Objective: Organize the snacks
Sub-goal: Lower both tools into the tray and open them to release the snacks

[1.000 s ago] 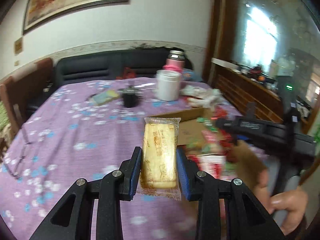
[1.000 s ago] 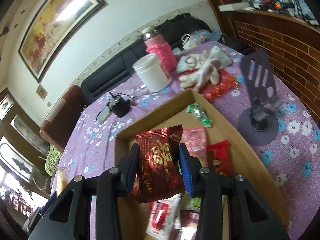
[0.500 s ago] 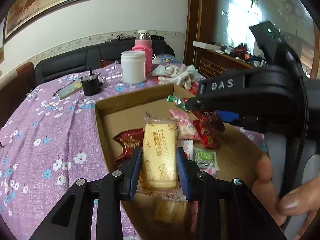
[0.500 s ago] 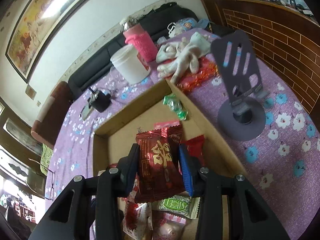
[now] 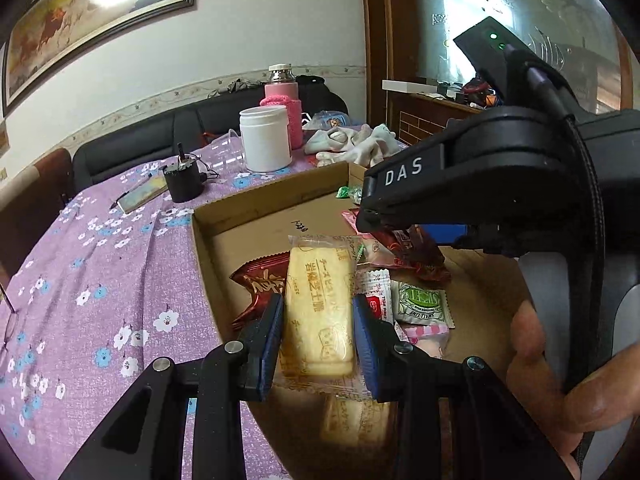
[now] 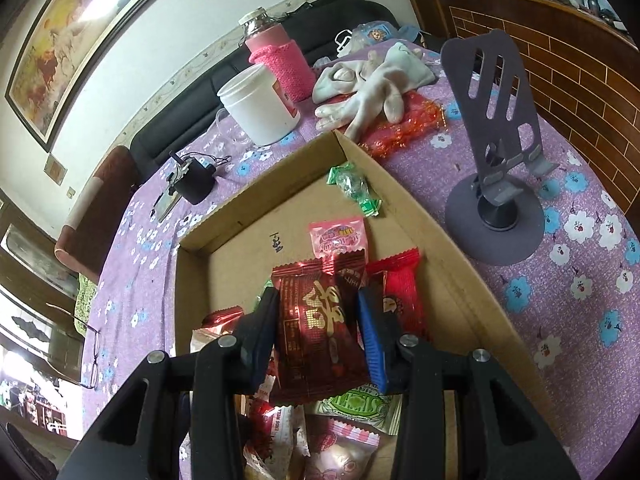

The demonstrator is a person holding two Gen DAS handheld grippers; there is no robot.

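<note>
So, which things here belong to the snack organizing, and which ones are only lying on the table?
Part of the job:
- cardboard box
- biscuit packet held in left gripper
- dark red snack packet held in right gripper
- loose snacks in the box, e.g. green candy

Just lying about:
- white jar
- pink-sleeved bottle
- white gloves
- phone stand
- glasses

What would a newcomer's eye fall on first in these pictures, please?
Likely the two packets held over the cardboard box: the left gripper clamps a pale biscuit, the right gripper a red packet. Next, the snacks piled in the box below them.
</note>
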